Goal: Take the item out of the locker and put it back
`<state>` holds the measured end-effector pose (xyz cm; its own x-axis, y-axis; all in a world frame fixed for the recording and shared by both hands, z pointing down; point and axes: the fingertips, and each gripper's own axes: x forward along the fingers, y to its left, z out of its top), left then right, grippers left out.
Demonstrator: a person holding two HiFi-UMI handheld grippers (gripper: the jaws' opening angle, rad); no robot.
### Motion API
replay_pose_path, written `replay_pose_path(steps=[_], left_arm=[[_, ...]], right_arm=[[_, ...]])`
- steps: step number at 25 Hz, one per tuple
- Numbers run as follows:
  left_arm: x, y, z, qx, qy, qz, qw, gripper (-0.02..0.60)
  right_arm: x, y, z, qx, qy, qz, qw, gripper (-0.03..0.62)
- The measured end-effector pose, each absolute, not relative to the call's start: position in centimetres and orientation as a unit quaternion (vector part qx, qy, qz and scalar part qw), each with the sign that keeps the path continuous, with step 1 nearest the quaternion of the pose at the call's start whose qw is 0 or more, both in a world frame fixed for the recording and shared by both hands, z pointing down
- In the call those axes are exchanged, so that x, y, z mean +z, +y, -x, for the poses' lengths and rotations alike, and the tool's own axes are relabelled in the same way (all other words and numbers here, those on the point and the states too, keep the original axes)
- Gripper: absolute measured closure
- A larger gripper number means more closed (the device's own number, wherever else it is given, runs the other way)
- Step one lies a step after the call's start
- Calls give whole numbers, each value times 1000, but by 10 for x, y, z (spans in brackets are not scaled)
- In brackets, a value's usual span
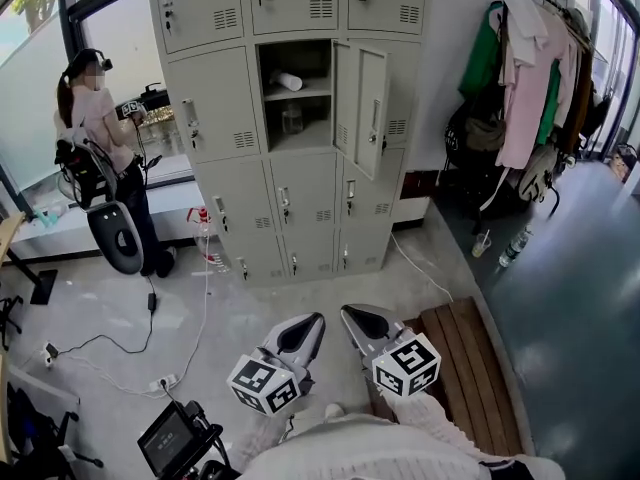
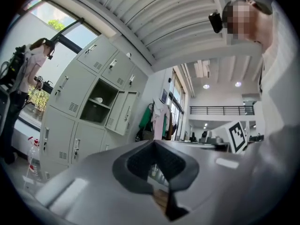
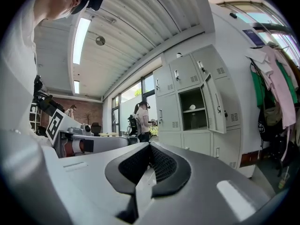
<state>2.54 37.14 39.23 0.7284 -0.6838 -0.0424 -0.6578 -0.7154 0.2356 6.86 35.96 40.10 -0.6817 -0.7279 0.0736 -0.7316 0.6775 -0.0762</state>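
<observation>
A grey bank of lockers (image 1: 300, 148) stands across the room, with one compartment (image 1: 295, 93) open and its door (image 1: 360, 108) swung to the right. On its upper shelf lies a white item (image 1: 288, 81), and a clear jar (image 1: 292, 118) stands on the shelf below. My left gripper (image 1: 308, 323) and right gripper (image 1: 354, 316) are low and close to me, far short of the lockers, both shut with nothing in them. The left gripper view shows the open compartment (image 2: 96, 107) beyond shut jaws (image 2: 157, 146). In the right gripper view, the compartment (image 3: 194, 109) also lies far past shut jaws (image 3: 149, 149).
A person (image 1: 100, 148) with gear stands at the left by the window. Clothes and bags (image 1: 530, 78) hang at the right. A wooden platform (image 1: 470, 368) lies to my right, with a bottle (image 1: 512, 248) and cup (image 1: 481, 244) beyond it. Cables (image 1: 150, 348) cross the floor, near a screen device (image 1: 175, 438).
</observation>
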Motion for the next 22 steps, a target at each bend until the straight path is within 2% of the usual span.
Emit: replay_pose_path(steps=[8,22], left_arm=[[404,273,-34,-62,-370,-918,126,574],[398,55,-9,-74,-332,-934,111,574]], right_arm=[[411,255,-81,66,-915,-397,29,597],[413,44,-36,52,-912,-406,28,597]])
